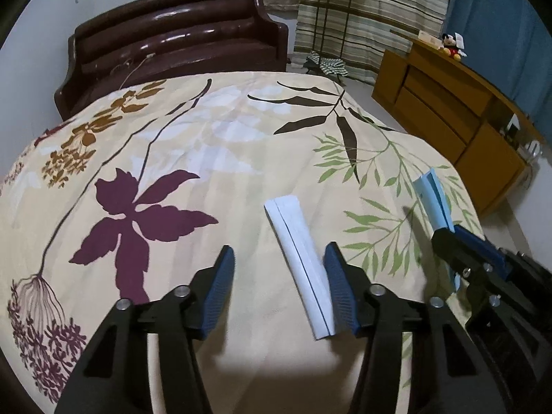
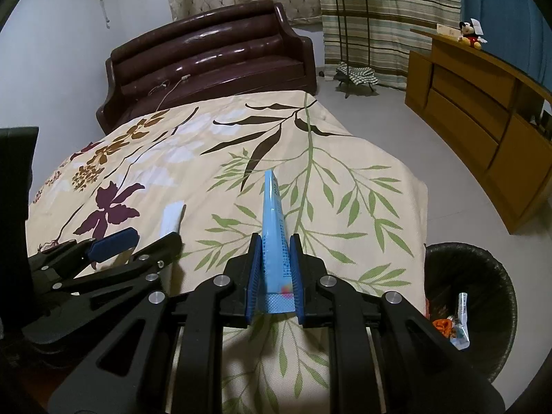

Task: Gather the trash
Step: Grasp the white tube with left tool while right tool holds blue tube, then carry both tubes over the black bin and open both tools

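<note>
A white flat tube-shaped wrapper (image 1: 303, 258) lies on the floral bedspread (image 1: 214, 179). My left gripper (image 1: 279, 258) is open, low over the bed, with the wrapper between its blue pads and close to the right one. The wrapper also shows in the right wrist view (image 2: 171, 219). My right gripper (image 2: 275, 241) is shut on a light blue tube (image 2: 273, 227) that points forward above the bed. In the left wrist view the right gripper (image 1: 448, 231) and blue tube (image 1: 431, 196) are at the right.
A black bin (image 2: 483, 265) with trash inside stands on the floor right of the bed. A dark brown sofa (image 1: 179, 34) is beyond the bed. A wooden cabinet (image 1: 448, 110) runs along the right wall. A plant stand (image 2: 352, 34) is by the curtains.
</note>
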The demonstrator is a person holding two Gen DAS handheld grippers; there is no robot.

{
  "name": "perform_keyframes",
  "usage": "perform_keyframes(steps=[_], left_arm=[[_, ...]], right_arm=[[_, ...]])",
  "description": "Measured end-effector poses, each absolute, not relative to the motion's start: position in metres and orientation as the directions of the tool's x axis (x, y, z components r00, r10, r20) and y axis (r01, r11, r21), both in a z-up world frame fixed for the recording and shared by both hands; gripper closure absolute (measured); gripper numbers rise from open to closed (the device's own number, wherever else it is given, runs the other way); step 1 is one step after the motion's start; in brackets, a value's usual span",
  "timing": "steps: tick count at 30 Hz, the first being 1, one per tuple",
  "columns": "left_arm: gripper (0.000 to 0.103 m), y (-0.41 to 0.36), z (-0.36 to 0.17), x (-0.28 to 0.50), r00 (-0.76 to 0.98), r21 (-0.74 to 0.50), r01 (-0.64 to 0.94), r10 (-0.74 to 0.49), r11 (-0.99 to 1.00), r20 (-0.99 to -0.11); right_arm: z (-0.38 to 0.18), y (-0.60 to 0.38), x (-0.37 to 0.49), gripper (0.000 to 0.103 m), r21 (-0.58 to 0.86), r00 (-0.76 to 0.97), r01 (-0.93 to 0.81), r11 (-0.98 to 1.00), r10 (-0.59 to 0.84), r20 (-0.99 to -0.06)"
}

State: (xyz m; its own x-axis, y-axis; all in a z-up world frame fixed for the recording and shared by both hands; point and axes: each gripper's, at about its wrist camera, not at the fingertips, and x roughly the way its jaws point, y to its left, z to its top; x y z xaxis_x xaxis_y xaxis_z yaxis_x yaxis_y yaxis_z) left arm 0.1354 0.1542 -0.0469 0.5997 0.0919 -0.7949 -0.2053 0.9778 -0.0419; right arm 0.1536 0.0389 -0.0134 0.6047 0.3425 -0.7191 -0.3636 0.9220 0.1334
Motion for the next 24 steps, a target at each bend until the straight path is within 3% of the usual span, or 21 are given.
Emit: perform_keyframes(steps=[6,9,24], left_arm=[[0.081,0.153,-0.047,0.133,0.606,0.005,-0.179,0.114,0.984,-0.787],[0.087,0.153,-0.047,0.131,0.610,0.008,-0.168,0.111,0.986,-0.785],[0.090,0.156,-0.038,0.114,0.651,0.011,-0.147,0.105,0.989,-0.752]], right_arm=[[-0.015,0.040,0.153,0.086,0.131,0.604,-0.363,0.923,0.340,-0.720],[-0.014,0.039,0.153,0.086,0.132,0.605,-0.362,0.923,0.340,-0.720],[-0.017,0.040,0.146,0.086,0.126,0.611,-0.357,0.926,0.333,-0.718]])
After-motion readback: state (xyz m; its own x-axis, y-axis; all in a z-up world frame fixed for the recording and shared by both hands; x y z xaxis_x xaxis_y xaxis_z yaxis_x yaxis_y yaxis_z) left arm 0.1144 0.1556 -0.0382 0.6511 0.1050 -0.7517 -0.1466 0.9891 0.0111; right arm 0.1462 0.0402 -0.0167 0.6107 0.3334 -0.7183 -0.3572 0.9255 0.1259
